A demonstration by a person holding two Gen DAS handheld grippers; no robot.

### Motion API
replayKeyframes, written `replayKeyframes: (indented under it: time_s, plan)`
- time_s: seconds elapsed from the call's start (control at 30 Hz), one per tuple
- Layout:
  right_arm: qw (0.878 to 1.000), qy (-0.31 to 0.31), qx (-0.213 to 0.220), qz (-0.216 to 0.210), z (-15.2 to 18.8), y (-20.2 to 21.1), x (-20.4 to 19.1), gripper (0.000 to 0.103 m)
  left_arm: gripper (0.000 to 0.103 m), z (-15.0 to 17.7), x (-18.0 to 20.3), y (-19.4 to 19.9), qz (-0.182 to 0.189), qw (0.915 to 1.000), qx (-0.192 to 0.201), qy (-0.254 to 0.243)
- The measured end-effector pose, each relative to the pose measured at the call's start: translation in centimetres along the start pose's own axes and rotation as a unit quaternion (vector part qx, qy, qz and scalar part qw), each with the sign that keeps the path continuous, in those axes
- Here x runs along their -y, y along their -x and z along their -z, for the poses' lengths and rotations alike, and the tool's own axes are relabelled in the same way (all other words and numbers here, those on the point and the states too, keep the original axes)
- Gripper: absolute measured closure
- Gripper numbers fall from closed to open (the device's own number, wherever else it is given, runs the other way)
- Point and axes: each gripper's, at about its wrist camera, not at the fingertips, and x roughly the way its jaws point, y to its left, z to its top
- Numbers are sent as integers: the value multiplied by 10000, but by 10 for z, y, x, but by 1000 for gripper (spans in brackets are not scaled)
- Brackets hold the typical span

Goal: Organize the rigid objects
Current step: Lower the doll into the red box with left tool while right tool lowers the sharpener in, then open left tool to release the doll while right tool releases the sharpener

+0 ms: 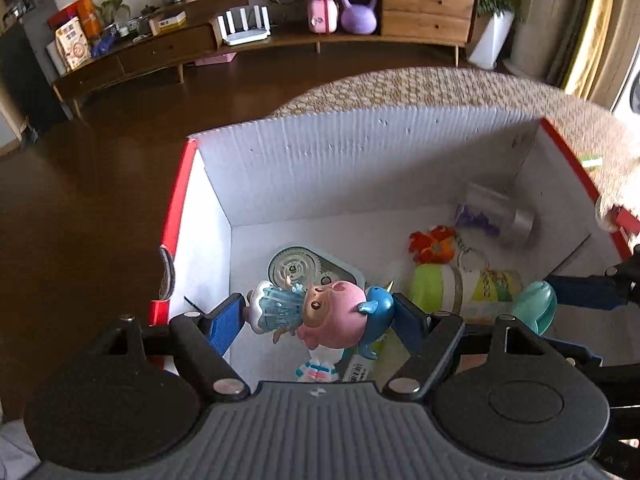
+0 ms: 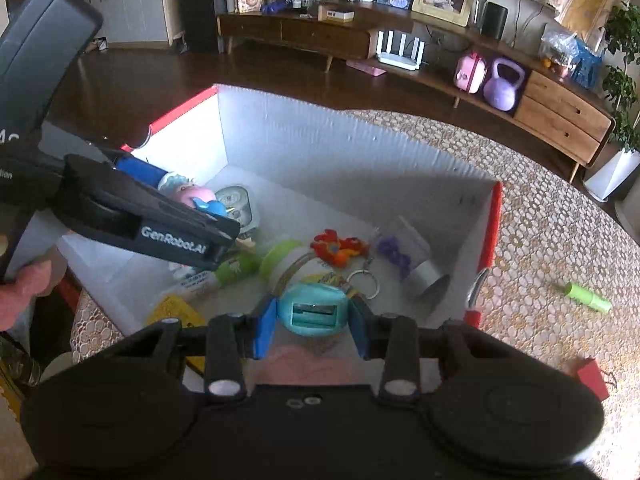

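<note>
Over the box (image 1: 360, 168), both claws grip toys

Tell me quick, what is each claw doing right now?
Left gripper: closed on the pink-headed doll, over the box.
Right gripper: closed on the teal plastic toy.

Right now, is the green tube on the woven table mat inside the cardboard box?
No, the green tube lies on the woven mat outside the red-edged cardboard box, off its right wall.
</note>
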Motion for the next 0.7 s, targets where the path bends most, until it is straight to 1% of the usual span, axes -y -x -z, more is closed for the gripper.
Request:
replayKeyframes:
  time_s: [0.13, 0.3, 0.47, 0.57, 0.7]
  plan:
    - [10000, -24, -69, -5, 1, -5, -1, 65, 24, -1, 7, -5, -156, 9995, -111, -233]
    - [9999, -114, -55, -8, 0, -5, 0, 62, 24, 1, 11, -4, -200, 9989, -187, -388]
    - [9998, -154, 31, -89, 1, 5, 0, 55, 24, 2, 14, -5, -177, 9984, -271, -454]
    - [9998, -163, 55, -107, 2, 11, -1, 55, 24, 4, 16, -5, -138, 9981, -361, -471]
    - [9997, -192, 90, -120, 5, 18, -1, 54, 25, 6, 15, -6, -67, 9983, -470, -338]
